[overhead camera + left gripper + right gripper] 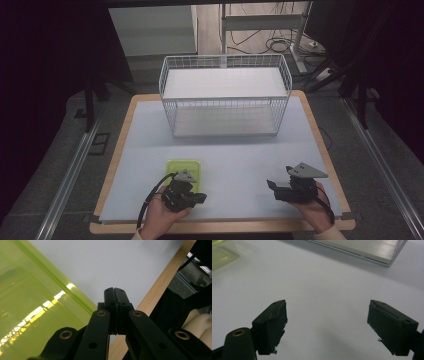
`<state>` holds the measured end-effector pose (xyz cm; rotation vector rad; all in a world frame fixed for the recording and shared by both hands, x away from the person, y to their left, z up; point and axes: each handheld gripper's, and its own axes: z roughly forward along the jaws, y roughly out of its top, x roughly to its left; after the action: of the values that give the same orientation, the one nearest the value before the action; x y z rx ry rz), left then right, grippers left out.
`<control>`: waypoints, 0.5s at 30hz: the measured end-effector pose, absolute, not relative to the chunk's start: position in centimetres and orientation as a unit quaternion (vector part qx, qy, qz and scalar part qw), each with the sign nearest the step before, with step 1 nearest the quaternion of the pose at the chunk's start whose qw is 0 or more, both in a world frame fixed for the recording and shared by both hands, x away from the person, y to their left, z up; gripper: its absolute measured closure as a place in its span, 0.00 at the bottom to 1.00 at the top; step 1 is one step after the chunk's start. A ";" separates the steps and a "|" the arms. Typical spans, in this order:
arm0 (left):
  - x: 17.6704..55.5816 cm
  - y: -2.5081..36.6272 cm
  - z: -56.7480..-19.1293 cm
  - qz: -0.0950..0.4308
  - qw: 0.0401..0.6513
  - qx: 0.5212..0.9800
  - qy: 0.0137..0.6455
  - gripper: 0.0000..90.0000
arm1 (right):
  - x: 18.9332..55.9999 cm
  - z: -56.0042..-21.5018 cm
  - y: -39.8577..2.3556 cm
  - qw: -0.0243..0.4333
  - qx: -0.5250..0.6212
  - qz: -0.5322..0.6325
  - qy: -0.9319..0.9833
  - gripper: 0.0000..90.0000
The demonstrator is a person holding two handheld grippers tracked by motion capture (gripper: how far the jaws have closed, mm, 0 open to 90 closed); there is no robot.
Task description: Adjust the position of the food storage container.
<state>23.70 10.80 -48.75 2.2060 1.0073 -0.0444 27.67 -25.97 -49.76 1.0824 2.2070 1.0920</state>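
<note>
A translucent lime-green tray [184, 169] lies flat on the pale mat near the front left. My left gripper [202, 197] sits just in front of it, jaws pointing right and pressed together with nothing between them. In the left gripper view the shut left gripper [115, 291] lies beside the green tray's rim [52, 277], not around it. My right gripper [272, 186] rests at the front right, pointing left. In its own view the right gripper [327, 327] stands wide open over bare mat, with the green tray [222, 252] far off at the top left.
A white wire basket [225, 107] with a shelf stands at the back centre of the table; its base [362, 247] shows ahead of the right gripper. The wooden table edge [160, 285] runs close to the left gripper. Metal rails flank the table.
</note>
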 end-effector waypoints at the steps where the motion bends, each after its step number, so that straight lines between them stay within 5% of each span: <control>1: 23.6 11.0 -48.8 -0.014 0.346 0.853 0.390 1.00 | 27.7 -49.8 -26.0 0.224 0.392 0.396 0.800 0.18; 15: 22.7 14.1 -49.5 0.000 0.335 0.844 0.419 1.00 | 27.7 -49.8 -25.9 0.224 0.392 0.395 0.800 0.18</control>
<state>22.67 14.06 -49.49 2.2021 1.0943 -0.0006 27.66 -25.87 -49.79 1.0828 2.2070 1.0911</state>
